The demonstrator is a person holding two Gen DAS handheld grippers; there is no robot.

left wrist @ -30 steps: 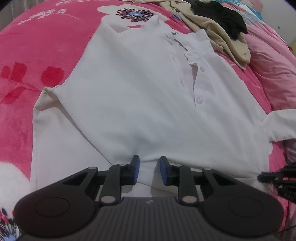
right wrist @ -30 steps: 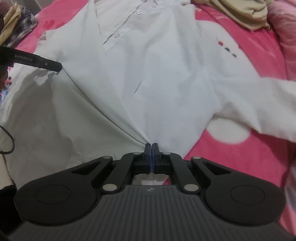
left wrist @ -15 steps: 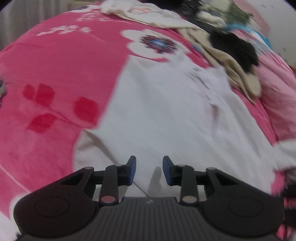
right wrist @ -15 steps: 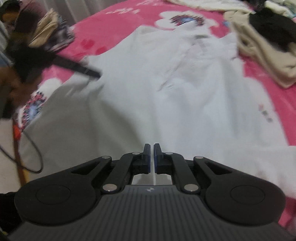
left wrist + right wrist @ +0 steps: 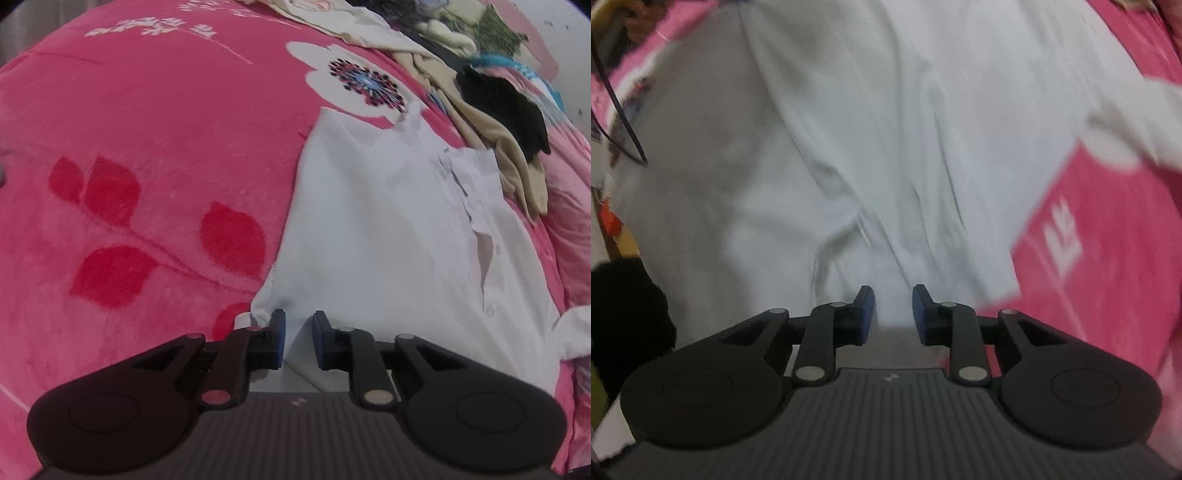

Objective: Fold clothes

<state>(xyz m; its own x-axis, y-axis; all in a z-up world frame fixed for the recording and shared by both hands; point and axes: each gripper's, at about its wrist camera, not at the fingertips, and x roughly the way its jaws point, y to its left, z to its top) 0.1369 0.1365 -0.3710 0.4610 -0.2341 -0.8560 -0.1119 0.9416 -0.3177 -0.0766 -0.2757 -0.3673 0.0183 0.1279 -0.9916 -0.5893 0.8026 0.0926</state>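
Shirt [image 5: 388, 236] is lying spread on the pink bed [image 5: 147, 147], beside a clothes pile [image 5: 480, 92]; left hand-held gripper [image 5: 298, 334] and right hand-held gripper [image 5: 894, 314] are both hovering over it, jaws apart, gripping nothing.

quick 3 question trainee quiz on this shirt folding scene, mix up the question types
1. True or false: the right gripper is clamped on the white shirt.
2. The blanket under the shirt is mainly: A) blue B) pink C) grey
3. Fill in: the left gripper is ____ (open/shut).

Key: 1 false, it is open; 2 B; 3 open
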